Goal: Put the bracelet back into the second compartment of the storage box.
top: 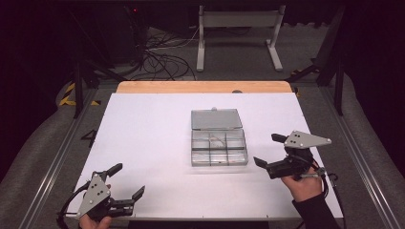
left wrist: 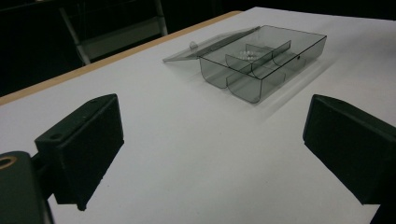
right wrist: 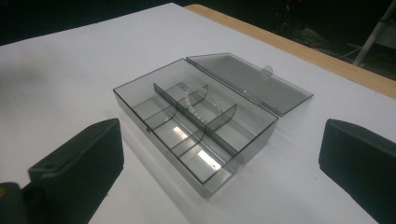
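Observation:
A clear grey plastic compartment box (top: 219, 147) (left wrist: 261, 60) (right wrist: 187, 121) lies in the middle of the white table (top: 153, 138), its lid (top: 216, 119) (right wrist: 252, 81) folded flat back. A small pale beaded string (top: 216, 140) (right wrist: 198, 105) (left wrist: 247, 54) rests in a far middle compartment. My left gripper (top: 128, 181) (left wrist: 210, 149) is at the near left corner, open and holding nothing, far from the box. To the right of the box my right gripper (top: 267, 150) (right wrist: 219, 163) hovers open, jaws pointed at the box with nothing between them.
A wooden strip (top: 204, 87) runs along the table's far edge. Beyond it are floor cables (top: 162, 55) and a white metal stand (top: 239, 33). Metal rails (top: 52, 162) flank the table on both sides.

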The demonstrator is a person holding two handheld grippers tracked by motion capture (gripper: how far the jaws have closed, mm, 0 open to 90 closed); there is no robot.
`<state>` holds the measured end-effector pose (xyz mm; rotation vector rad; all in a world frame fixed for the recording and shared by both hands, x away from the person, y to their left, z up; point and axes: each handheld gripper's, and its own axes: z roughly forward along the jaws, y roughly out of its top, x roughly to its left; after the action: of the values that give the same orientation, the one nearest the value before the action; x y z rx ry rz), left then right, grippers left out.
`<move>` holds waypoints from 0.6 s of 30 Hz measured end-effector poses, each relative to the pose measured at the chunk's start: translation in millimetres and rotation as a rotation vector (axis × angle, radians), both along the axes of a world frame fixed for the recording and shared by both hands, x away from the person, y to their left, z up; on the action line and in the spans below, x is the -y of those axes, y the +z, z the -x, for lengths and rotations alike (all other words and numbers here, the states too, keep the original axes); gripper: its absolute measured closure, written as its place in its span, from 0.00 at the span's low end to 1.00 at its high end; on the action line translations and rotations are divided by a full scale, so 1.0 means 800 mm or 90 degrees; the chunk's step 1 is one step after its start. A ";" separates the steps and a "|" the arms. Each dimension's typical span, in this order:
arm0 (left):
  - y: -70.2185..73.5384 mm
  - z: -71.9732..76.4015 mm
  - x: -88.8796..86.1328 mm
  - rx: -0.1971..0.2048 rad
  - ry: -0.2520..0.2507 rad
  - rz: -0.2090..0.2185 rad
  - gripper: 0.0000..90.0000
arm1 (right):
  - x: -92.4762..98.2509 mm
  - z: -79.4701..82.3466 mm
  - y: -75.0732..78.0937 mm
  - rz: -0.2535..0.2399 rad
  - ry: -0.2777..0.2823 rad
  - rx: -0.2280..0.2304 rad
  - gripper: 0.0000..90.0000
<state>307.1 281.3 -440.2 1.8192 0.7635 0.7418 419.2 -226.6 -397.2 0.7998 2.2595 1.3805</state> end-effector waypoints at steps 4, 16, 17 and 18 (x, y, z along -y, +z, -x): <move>-0.001 0.000 0.001 -0.004 0.001 0.005 0.06 | 0.010 0.005 -0.010 -0.001 0.002 -0.003 0.00; -0.001 -0.001 0.001 -0.008 0.002 0.005 0.06 | 0.031 0.014 -0.037 0.005 -0.002 -0.038 0.00; -0.001 -0.001 0.001 -0.008 0.002 0.005 0.06 | 0.033 0.014 -0.040 0.006 -0.003 -0.042 0.00; -0.001 -0.001 0.001 -0.008 0.002 0.005 0.06 | 0.034 0.015 -0.043 0.006 -0.004 -0.046 0.00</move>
<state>307.6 280.7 -441.2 1.8172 0.7770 0.7290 407.2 -253.7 -431.3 0.8663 2.3137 1.3568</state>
